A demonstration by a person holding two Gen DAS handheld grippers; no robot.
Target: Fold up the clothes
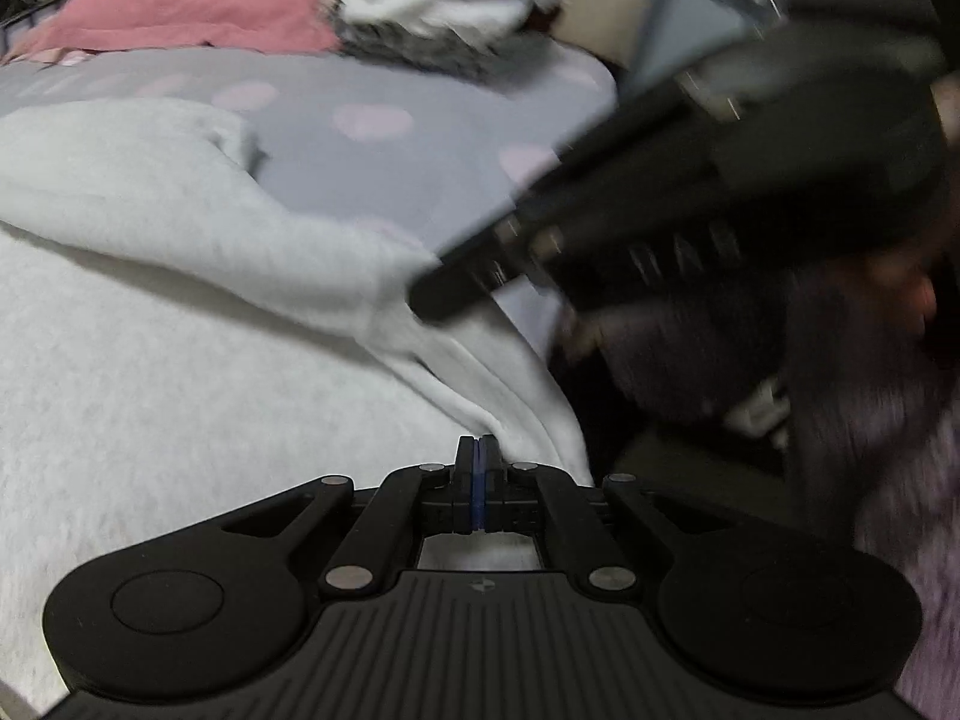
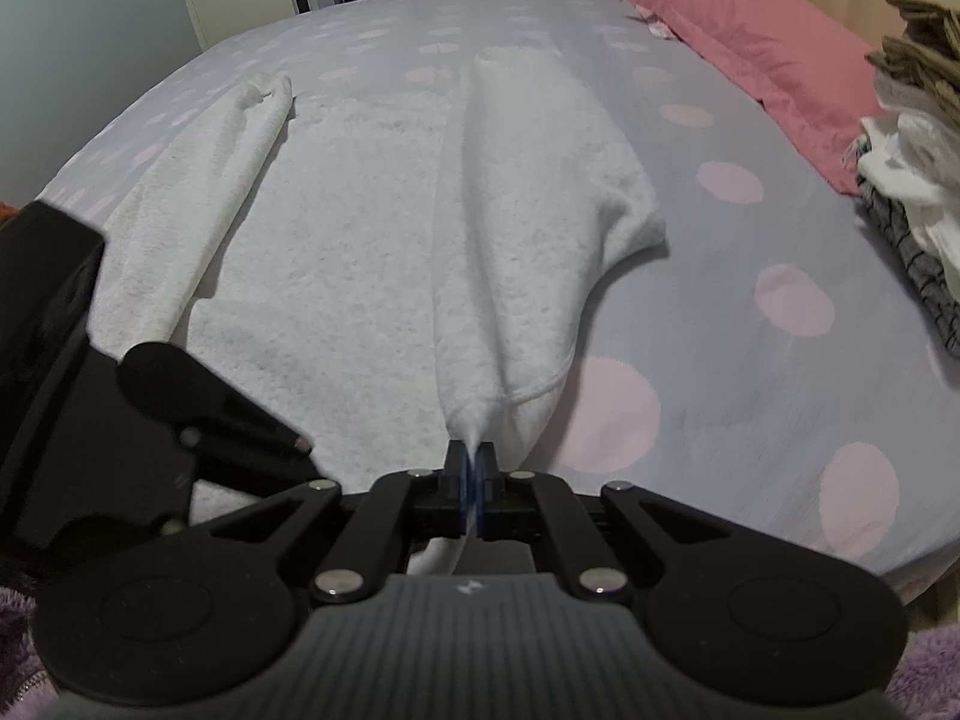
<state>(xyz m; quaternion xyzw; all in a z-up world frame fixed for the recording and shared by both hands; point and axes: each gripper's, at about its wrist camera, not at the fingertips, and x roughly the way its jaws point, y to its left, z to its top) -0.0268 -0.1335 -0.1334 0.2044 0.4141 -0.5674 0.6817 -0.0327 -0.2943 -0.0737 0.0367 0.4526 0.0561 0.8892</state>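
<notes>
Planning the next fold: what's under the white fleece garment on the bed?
The white fleece garment lies on the grey sheet with pink dots, visible all round it. Whatever is beneath the garment's middle is covered. The right claw pinches its near edge.

No words, brand names or numbers can be read anywhere. Pale raised marks on the side of the right gripper point(image 1: 456, 294), above the white garment point(image 1: 180, 360), are too blurred to make out.

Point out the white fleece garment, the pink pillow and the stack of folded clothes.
white fleece garment point(image 2: 336, 228): right wrist view, on its flat body.
pink pillow point(image 2: 756, 42): right wrist view, on its top face.
stack of folded clothes point(image 1: 432, 6): left wrist view, on the blurred grey and white layers.
</notes>
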